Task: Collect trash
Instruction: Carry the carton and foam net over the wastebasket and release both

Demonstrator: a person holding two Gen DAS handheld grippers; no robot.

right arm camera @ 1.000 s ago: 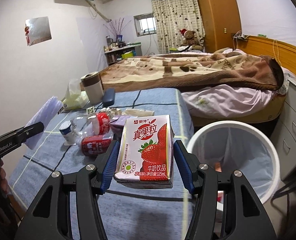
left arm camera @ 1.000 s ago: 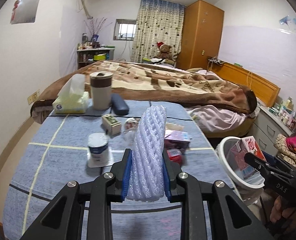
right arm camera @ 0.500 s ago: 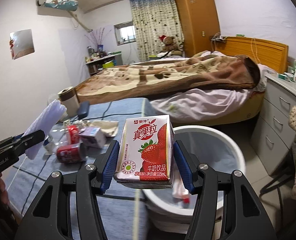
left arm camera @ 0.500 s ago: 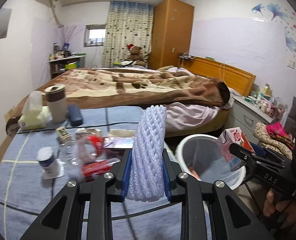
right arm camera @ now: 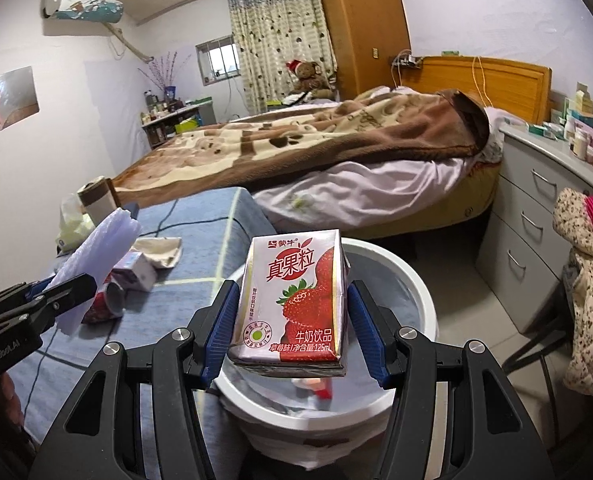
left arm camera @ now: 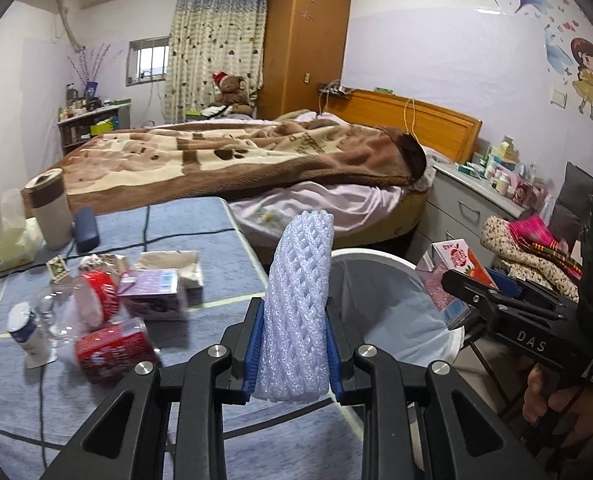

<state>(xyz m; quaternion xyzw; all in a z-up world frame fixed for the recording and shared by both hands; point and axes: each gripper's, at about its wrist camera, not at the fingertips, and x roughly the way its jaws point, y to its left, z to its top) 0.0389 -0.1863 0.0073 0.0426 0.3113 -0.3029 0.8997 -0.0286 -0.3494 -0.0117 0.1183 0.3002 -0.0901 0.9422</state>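
Blue pads of the left gripper (left arm camera: 294, 344) pinch a white foam net sleeve (left arm camera: 299, 300) from both sides, the sleeve standing upright between them and rising well above the fingertips. Just beyond it, to the right in the left wrist view, is the white trash bin (left arm camera: 380, 258) with a grey liner, beside the edge of the blue checked table (left arm camera: 200, 216). The right gripper (right arm camera: 290, 322) clamps a strawberry milk carton (right arm camera: 296, 292) (pink, with a red berry printed on the front), its pads pressed against the carton's two sides. That carton hangs directly over the bin's mouth (right arm camera: 412, 276), where some red and white scrap (right arm camera: 316, 386) already lies at the bottom. On the table lie a crushed red can (left arm camera: 112, 346), a clear plastic bottle with a red label (left arm camera: 92, 300), a purple carton (left arm camera: 152, 294) and a small white bottle (left arm camera: 26, 334). Farther back stand a tissue pack (left arm camera: 10, 236) and a brown-banded cup (left arm camera: 50, 212), with the bed (left arm camera: 224, 160) behind.
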